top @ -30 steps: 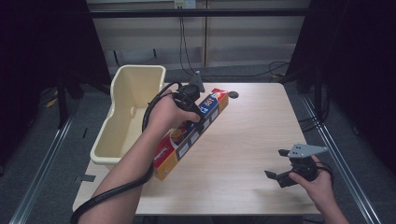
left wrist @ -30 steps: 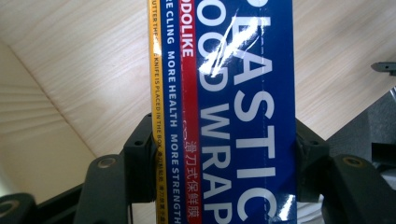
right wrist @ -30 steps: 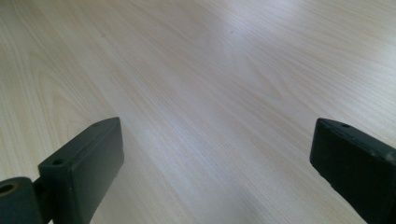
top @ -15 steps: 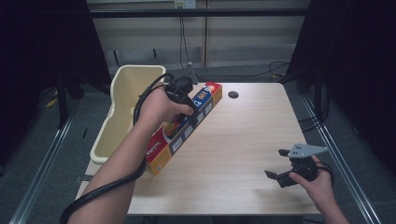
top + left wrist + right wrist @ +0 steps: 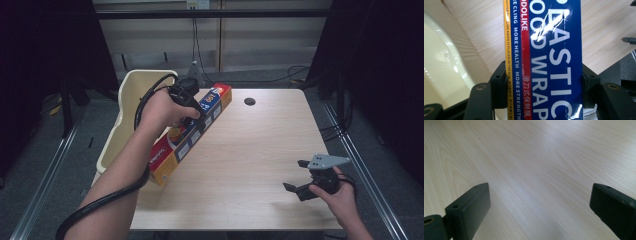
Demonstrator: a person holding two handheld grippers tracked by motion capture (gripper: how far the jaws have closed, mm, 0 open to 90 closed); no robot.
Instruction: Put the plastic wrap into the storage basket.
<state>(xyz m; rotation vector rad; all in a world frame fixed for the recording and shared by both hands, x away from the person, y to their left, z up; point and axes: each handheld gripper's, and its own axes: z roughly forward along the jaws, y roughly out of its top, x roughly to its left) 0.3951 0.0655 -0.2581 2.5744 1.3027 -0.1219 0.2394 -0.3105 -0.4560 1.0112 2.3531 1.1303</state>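
Up close, "PLASTIC FOOD WRAP" box (image 5: 544, 62).

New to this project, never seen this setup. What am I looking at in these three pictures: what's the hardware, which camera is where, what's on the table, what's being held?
No robot here: a person holds a hand-operated two-jaw gripper in each hand and works at a wooden table.

The high view comes from a fixed camera above the person's side, looking down. The other two come from cameras riding on each gripper, looking along its black jaws.

The left gripper is clamped across a long box of plastic food wrap; in the left gripper view the jaws press against both sides of the box. A cream plastic tub sits at the table's left edge.

The right gripper rests near the table's front right corner, jaws open and holding nothing.
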